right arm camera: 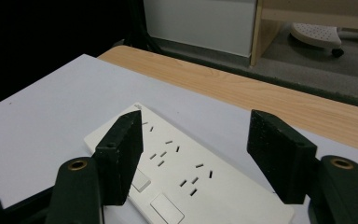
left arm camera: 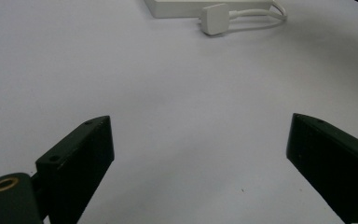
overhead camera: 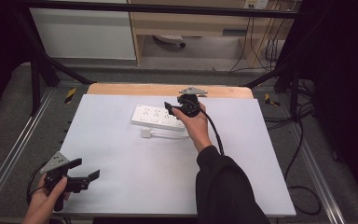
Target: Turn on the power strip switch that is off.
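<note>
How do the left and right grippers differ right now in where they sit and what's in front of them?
The left gripper sits low at the near left corner of the white board, while the right gripper is far out over the power strip. The left gripper faces bare board, with the strip and its white plug well ahead; the right gripper's fingers straddle the strip's sockets. Both are open and empty.

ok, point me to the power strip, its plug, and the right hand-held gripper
power strip [overhead camera: 156, 116], high view, top face with the sockets
plug [left arm camera: 214, 18], left gripper view, flat white body
right hand-held gripper [overhead camera: 171, 108], high view, between its fingertips
</note>
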